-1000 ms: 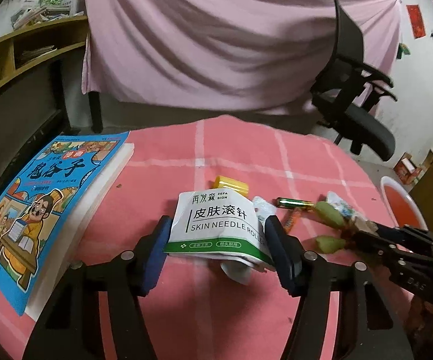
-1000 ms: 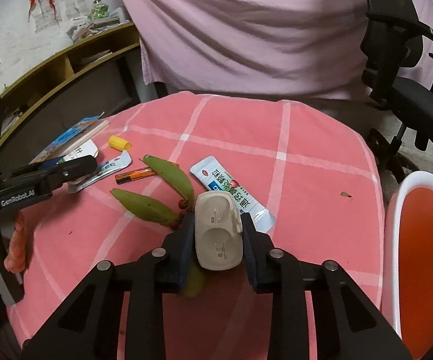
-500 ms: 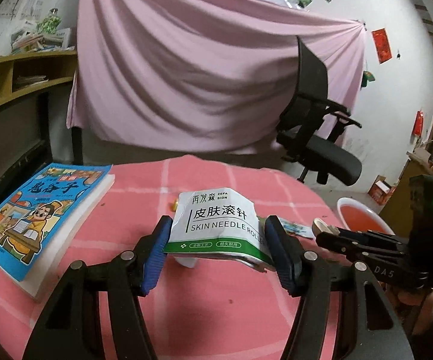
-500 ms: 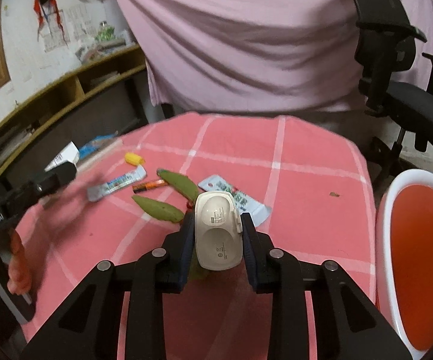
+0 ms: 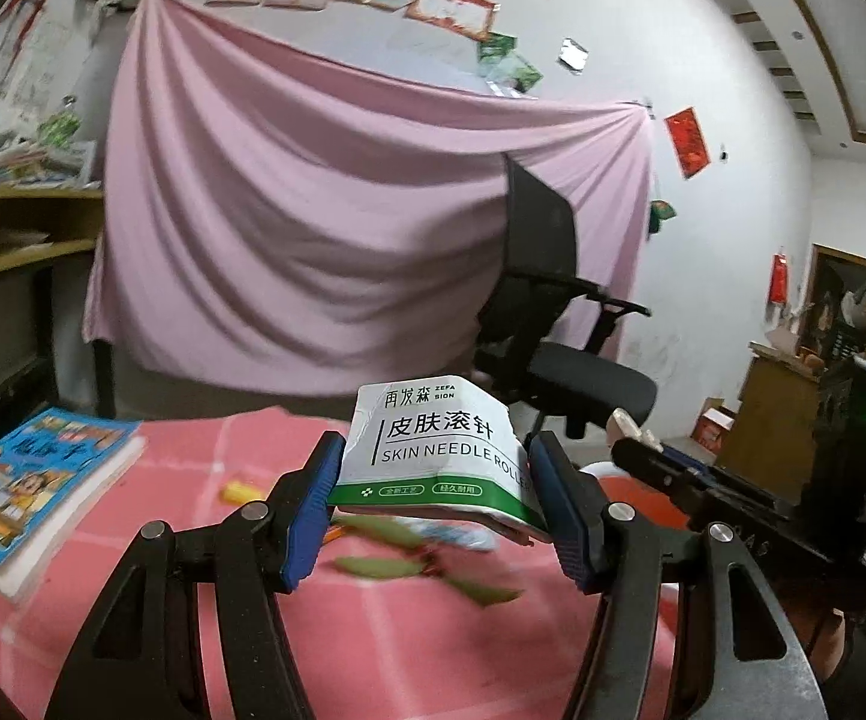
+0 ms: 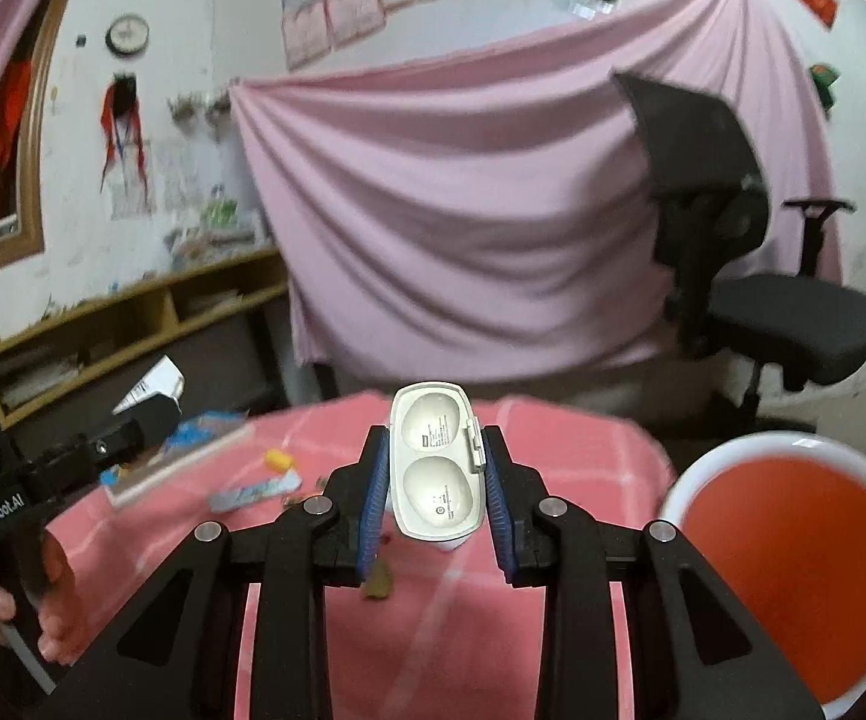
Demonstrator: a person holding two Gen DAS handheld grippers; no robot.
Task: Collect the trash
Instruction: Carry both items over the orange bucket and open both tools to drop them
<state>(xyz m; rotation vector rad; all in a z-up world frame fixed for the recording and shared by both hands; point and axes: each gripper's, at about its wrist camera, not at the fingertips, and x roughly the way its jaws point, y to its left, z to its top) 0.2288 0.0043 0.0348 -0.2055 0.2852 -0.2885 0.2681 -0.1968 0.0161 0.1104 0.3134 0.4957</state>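
My left gripper (image 5: 433,501) is shut on a crumpled white and green "Skin Needle Roller" box (image 5: 436,453) and holds it above the pink checked table (image 5: 373,648). My right gripper (image 6: 433,501) is shut on an open white plastic case (image 6: 436,462), also lifted above the table. A red bin with a white rim (image 6: 793,546) stands at the right, beside the table. Green leaves (image 5: 385,564), a yellow cap (image 5: 240,491) and a tube (image 6: 253,492) lie on the cloth. The right gripper (image 5: 637,450) shows at right in the left wrist view.
A blue picture book (image 5: 25,480) lies on a white pad at the table's left edge. A black office chair (image 6: 751,264) stands behind the table, before a pink curtain. Wooden shelves (image 6: 121,324) run along the left wall.
Both grippers have risen and tilted up from the table with their items still held. The views now show the walls, and the table litter sits lower and blurred.
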